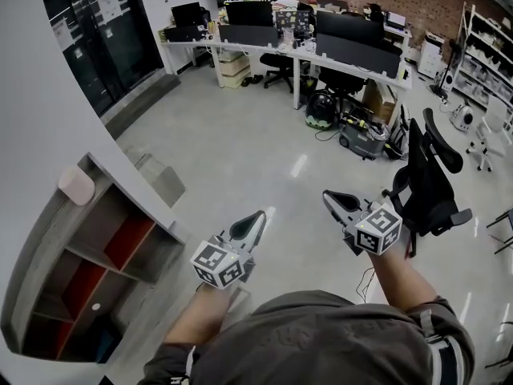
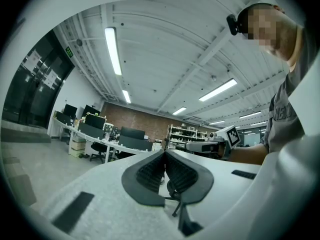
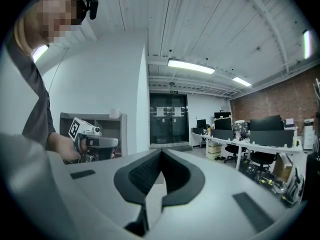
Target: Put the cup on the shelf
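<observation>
Cup on shelf top; both grippers held clear, empty.
The cup (image 1: 76,185) is seen on the top board of the shelf (image 1: 156,255), close to the wall (image 1: 32,119), so placing is judged done. The left gripper (image 1: 255,219) and right gripper (image 1: 330,198) are held over the floor (image 1: 240,135), well apart from the shelf, fingers pressed together with nothing between. Open floor is left ahead; an office chair (image 1: 429,179) is just beside the right gripper.

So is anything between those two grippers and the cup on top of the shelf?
Nothing visible. The cup sits on top of the shelf; the left gripper and right gripper are shut and empty, open air between.
</observation>
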`<state>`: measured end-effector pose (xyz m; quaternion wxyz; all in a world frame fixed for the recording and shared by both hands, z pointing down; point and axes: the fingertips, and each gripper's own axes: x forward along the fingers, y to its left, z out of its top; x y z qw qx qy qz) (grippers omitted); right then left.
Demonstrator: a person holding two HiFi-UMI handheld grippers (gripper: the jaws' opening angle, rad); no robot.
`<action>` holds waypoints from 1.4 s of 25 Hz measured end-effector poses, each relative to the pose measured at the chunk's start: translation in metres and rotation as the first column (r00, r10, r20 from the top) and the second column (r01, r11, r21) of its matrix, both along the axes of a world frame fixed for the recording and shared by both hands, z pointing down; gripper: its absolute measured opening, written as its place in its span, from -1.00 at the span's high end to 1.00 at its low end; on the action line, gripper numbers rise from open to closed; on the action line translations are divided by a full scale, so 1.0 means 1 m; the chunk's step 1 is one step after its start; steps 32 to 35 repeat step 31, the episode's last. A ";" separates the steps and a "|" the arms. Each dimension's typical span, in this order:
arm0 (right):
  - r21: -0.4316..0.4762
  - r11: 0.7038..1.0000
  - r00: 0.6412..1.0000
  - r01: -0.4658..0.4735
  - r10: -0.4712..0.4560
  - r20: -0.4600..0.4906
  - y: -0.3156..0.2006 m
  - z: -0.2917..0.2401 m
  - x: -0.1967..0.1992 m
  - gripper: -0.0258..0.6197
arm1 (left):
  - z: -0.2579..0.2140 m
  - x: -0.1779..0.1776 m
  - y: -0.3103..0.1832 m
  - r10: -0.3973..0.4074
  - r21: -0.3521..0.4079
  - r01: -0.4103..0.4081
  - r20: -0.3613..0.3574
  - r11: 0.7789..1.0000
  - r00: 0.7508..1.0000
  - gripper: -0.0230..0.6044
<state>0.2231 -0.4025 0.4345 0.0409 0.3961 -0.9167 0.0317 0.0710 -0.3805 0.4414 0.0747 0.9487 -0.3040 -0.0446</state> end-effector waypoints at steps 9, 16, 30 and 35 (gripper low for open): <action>0.018 1.000 0.999 0.007 -0.006 -0.053 0.003 0.001 -0.011 0.95 | 0.002 -0.009 0.004 -0.010 -0.001 0.010 -0.003 1.000 1.000 0.93; 0.018 1.000 0.998 0.010 -0.008 -0.063 0.005 0.001 -0.013 0.95 | 0.002 -0.012 0.007 -0.018 0.002 0.018 -0.008 1.000 1.000 0.93; 0.024 0.999 0.998 0.021 -0.020 -0.066 0.012 0.001 -0.021 0.95 | 0.000 -0.018 0.013 -0.025 0.003 0.025 -0.016 1.000 1.000 0.93; 0.024 0.999 0.998 0.021 -0.019 -0.066 0.012 0.000 -0.022 0.95 | 0.000 -0.019 0.013 -0.025 0.003 0.025 -0.017 1.000 1.000 0.93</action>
